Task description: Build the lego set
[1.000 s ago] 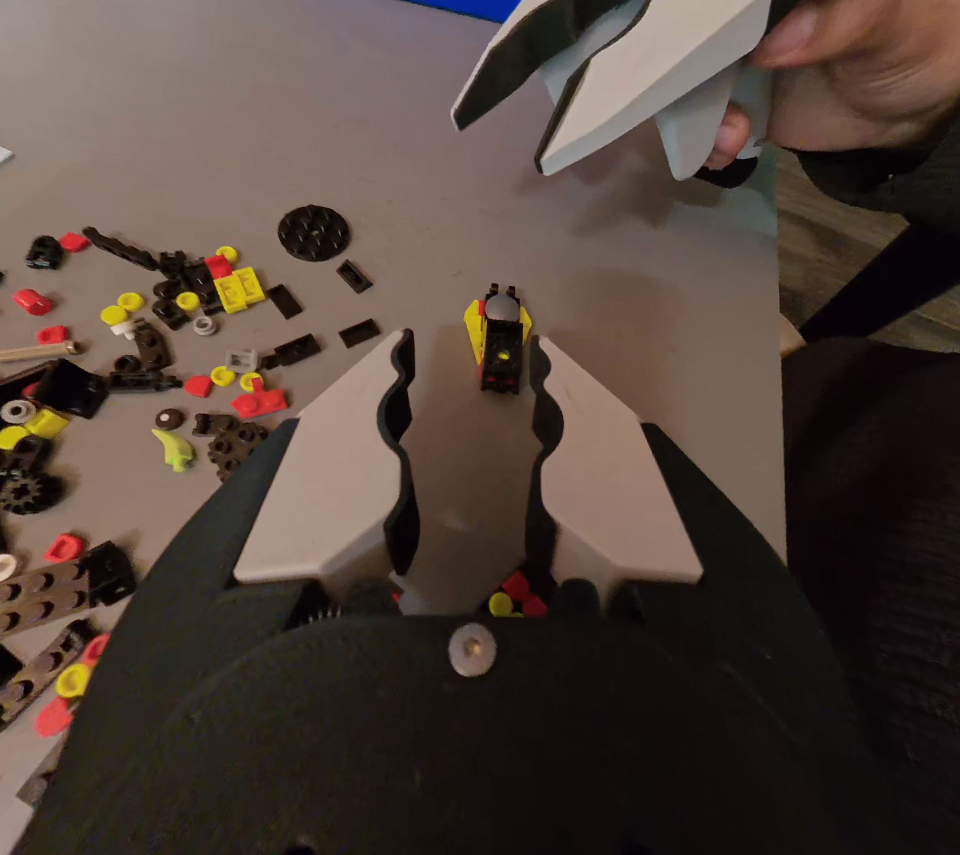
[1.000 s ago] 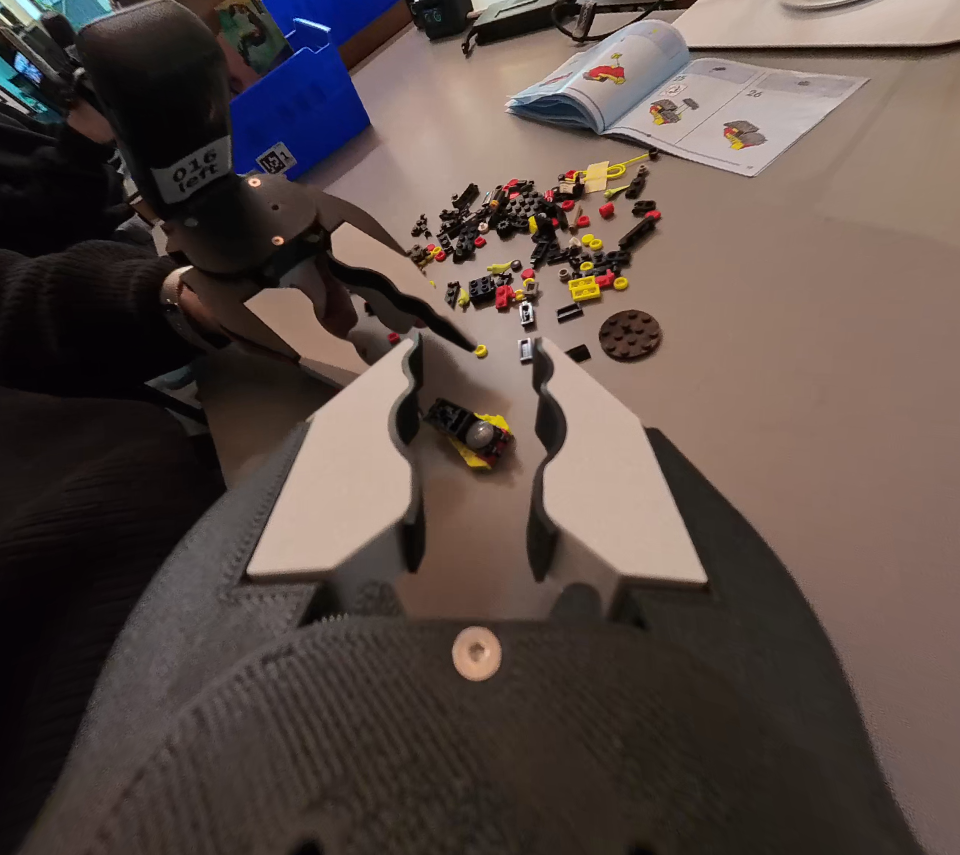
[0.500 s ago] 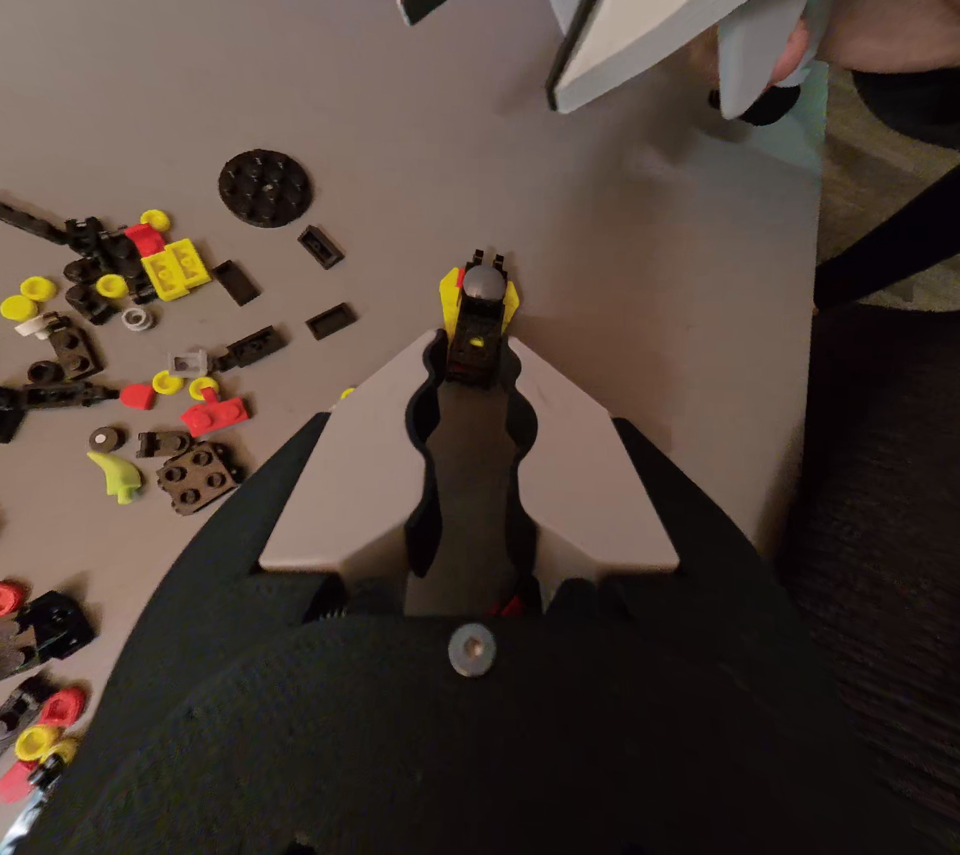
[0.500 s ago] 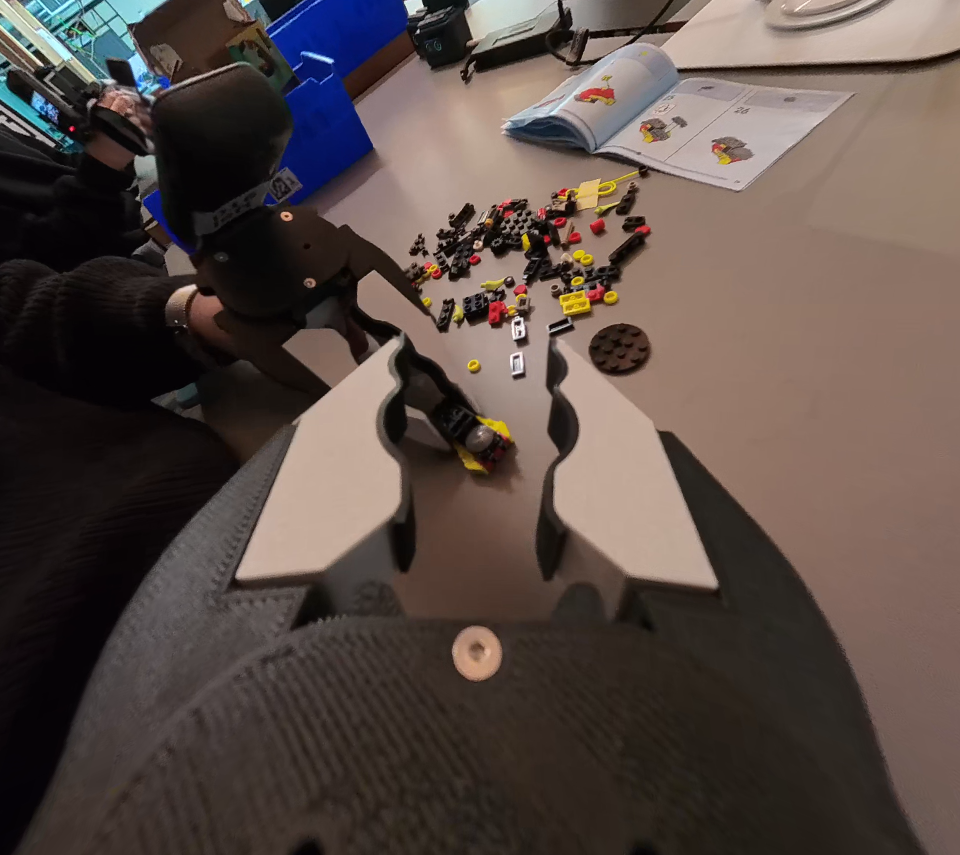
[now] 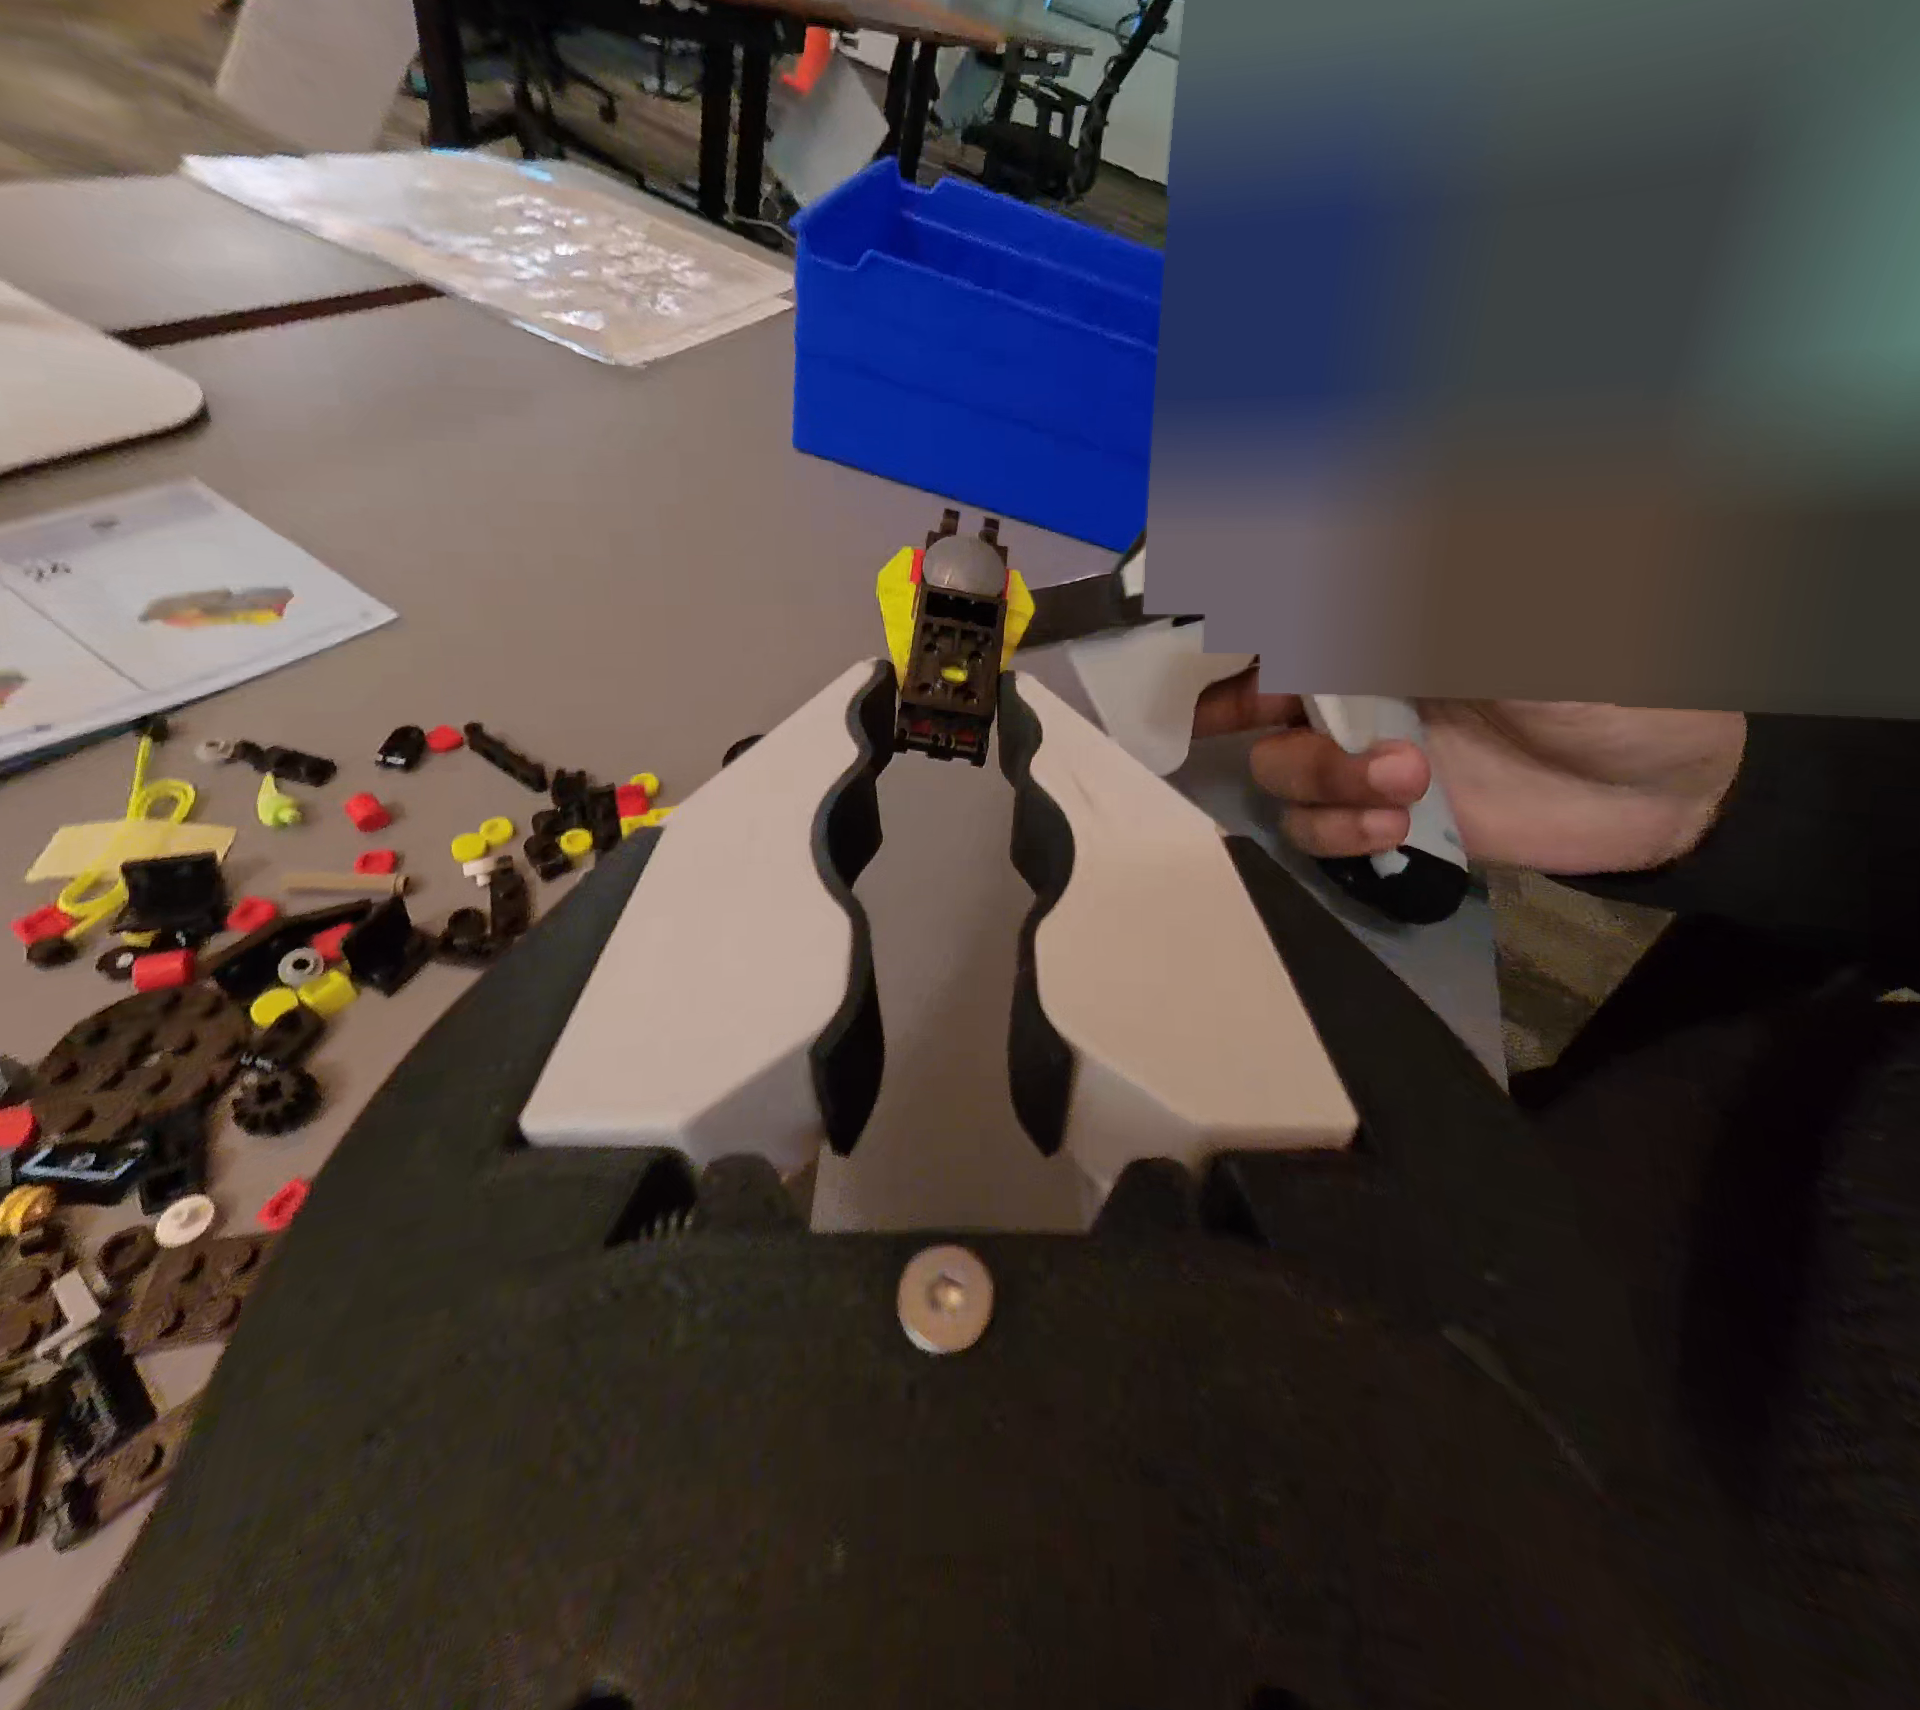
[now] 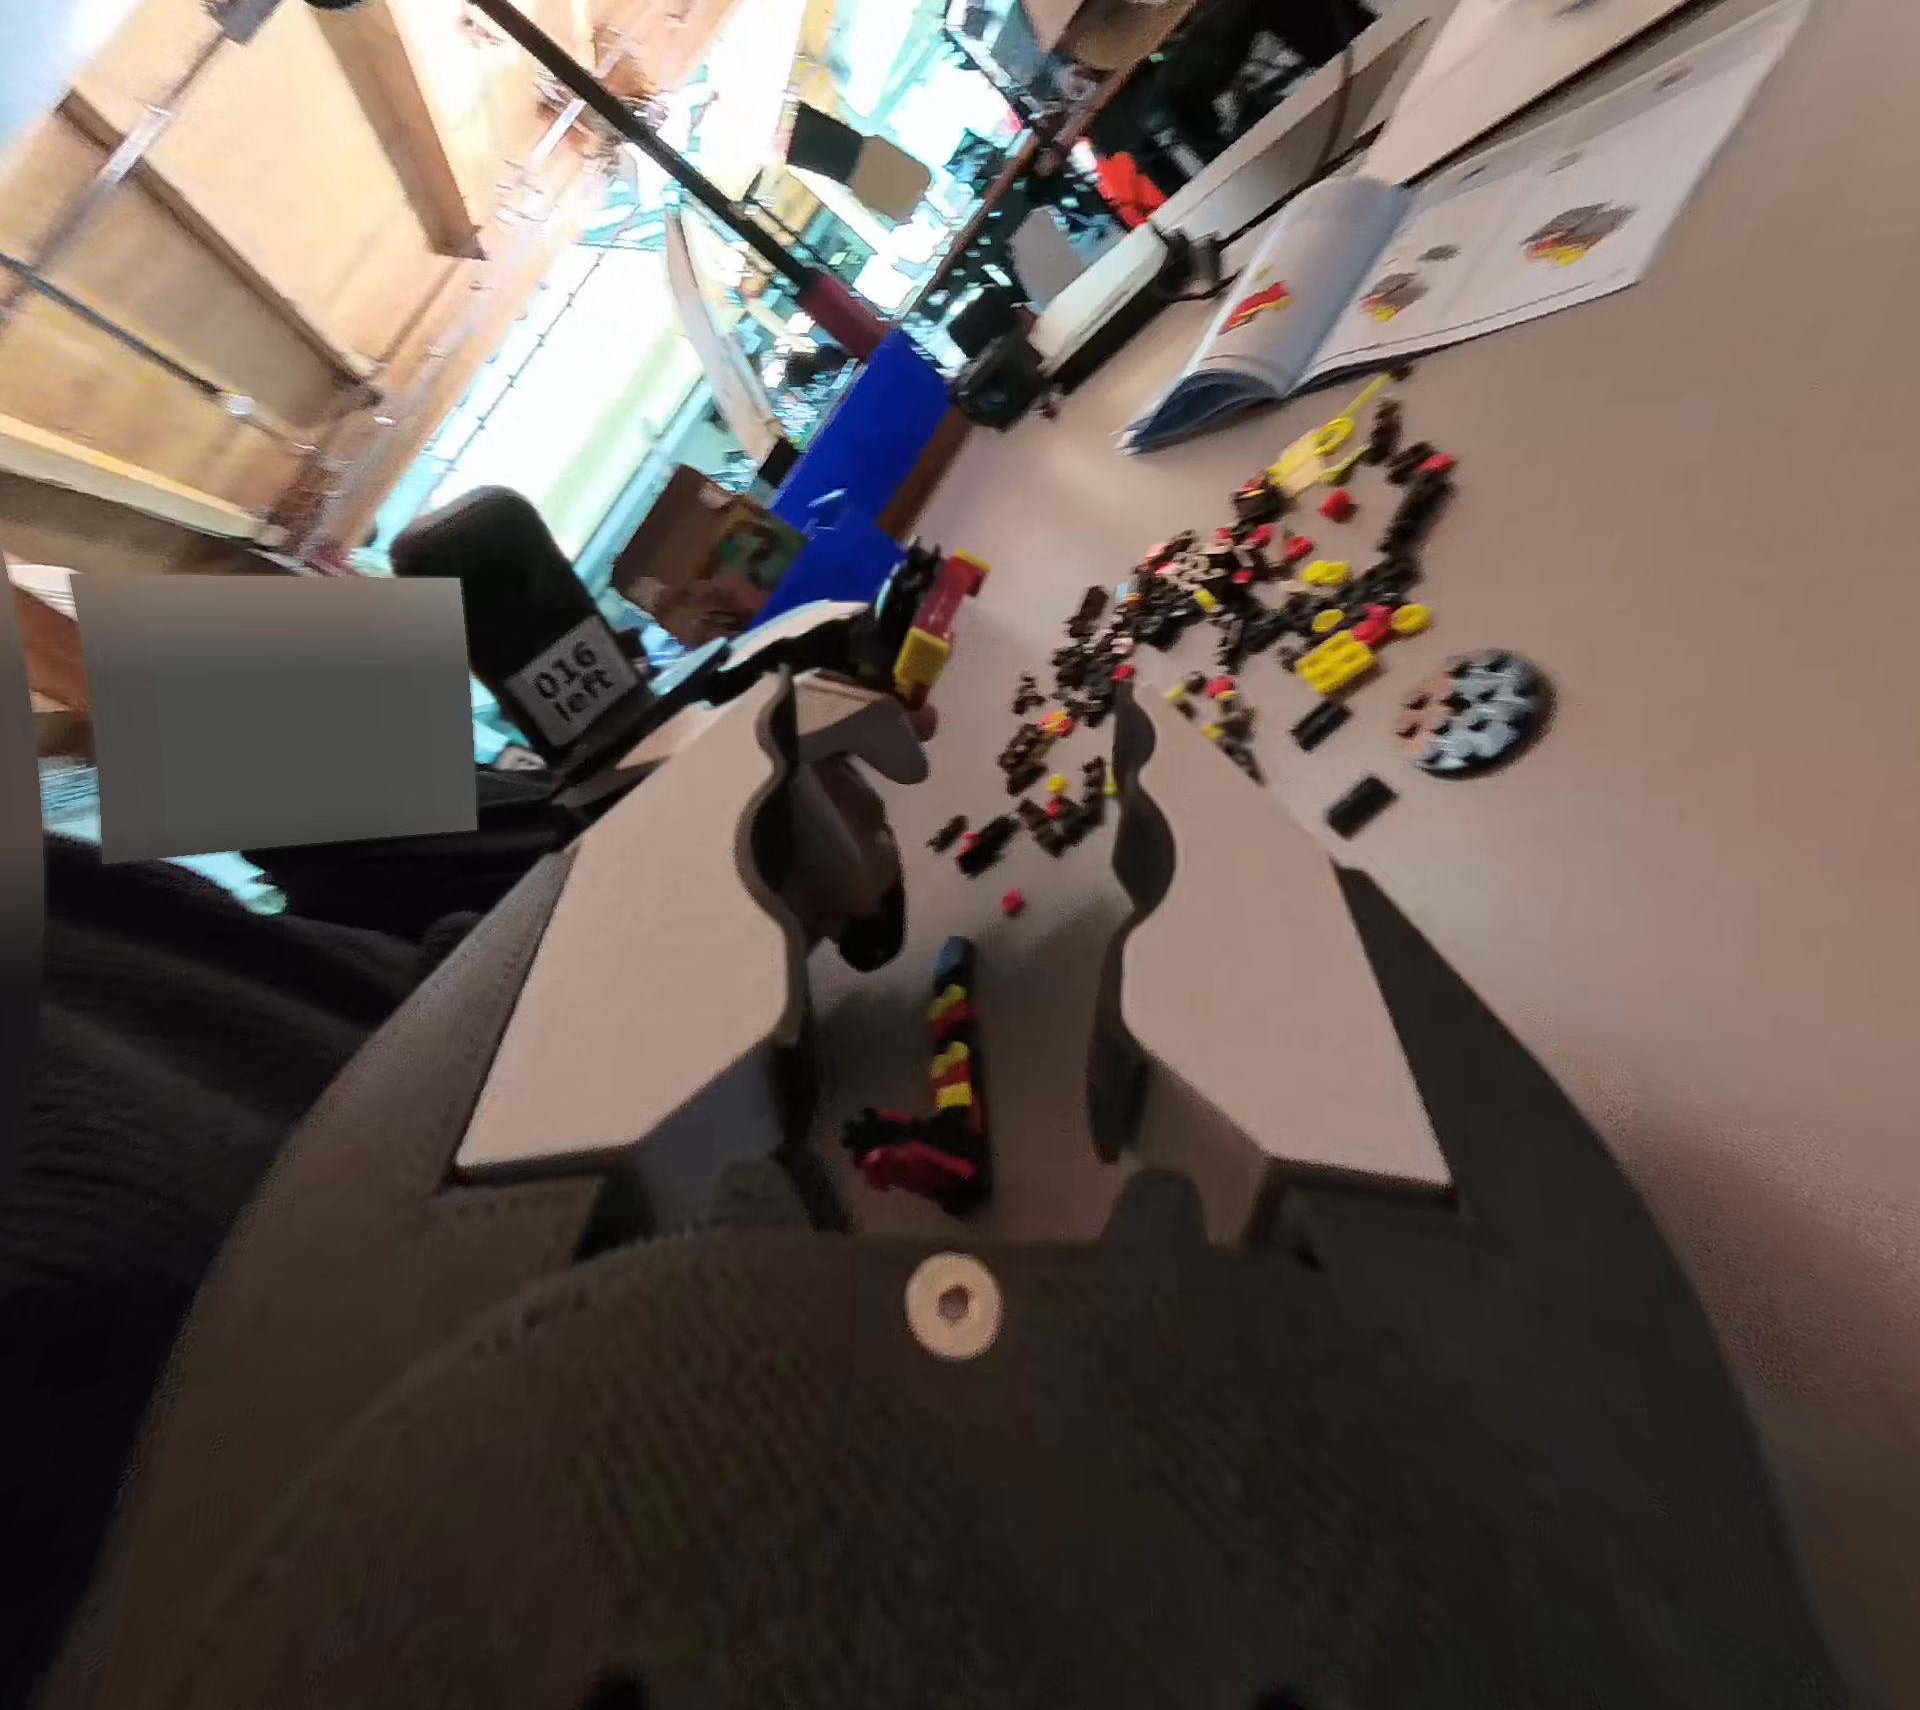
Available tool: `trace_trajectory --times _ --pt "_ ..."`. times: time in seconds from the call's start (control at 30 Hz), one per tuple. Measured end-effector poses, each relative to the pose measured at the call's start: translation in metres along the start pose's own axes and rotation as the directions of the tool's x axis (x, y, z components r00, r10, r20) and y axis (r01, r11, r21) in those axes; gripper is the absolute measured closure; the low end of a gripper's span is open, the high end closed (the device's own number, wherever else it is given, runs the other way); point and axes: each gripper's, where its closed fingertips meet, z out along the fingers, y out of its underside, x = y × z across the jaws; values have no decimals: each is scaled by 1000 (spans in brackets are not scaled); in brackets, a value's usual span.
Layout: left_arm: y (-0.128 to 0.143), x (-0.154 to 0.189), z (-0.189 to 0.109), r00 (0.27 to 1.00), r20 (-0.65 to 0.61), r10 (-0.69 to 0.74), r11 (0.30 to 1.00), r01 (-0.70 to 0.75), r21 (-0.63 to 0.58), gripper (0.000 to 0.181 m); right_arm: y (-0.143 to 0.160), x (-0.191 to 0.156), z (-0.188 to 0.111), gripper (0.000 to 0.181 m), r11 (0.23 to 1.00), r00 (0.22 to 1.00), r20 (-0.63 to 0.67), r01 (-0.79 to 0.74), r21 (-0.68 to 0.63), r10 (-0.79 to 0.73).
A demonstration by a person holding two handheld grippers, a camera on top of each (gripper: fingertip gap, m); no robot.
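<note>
Plastic sub-build (image 5: 948,658), light but apt to pop apart, we held pinched at its tail in left hand-held gripper (image 5: 943,725); right hand-held gripper (image 6: 951,704) gaped empty.

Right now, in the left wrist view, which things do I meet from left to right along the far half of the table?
Open instruction booklet → clear plastic bag → blue bin. Nearer than these, the small black-and-yellow lego model sits pinched at the tip of the left tool.
</note>
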Motion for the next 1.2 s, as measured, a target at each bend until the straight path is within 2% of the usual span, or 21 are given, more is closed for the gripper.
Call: trace_trajectory --times 0.13,0.27,0.4,0.53,0.67,0.77,0.87,0.9,1.03,1.1,1.2 --pt "1 13 3 995 14 104 995 -104 5 165 0 -12 3 136 1000 996 84 -8 5 8" --pt "3 24 4 984 23 175 985 -175 5 165 -1 -19 -1 168 999 990 139 -32 0 32" --pt "5 28 2 981 -10 191 981 -191 14 163 1 -21 -2 168 999 989 146 19 -36 -14" --pt "0 43 -9 976 -215 27 999 -18 43 141 6 -34 -7 168 975 966 198 193 -114 -168" --pt "3 55 -22 885 -434 -171 985 165 -51 136 23 -55 -13 168 891 888 304 411 -193 -344" --pt "8 67 -30 808 -541 -232 973 191 -132 143 32 -74 -16 168 883 851 416 428 -195 -320" --pt "12 84 -35 761 -603 -238 971 171 -167 150 39 -79 -16 168 888 848 457 402 -222 -269" --pt "14 88 -37 753 -617 -227 973 154 -170 162 41 -79 -16 168 884 844 461 410 -225 -274" --pt "15 89 -35 777 -602 -187 982 122 -147 164 38 -81 -14 165 878 834 444 442 -183 -327" --pt "11 86 -34 790 -587 -177 984 131 -119 164 27 -77 -11 145 882 841 388 453 -126 -377" --pt "8 82 -32 814 -559 -154 988 125 -91 164 18 -77 -14 147 892 845 372 444 -85 -385"
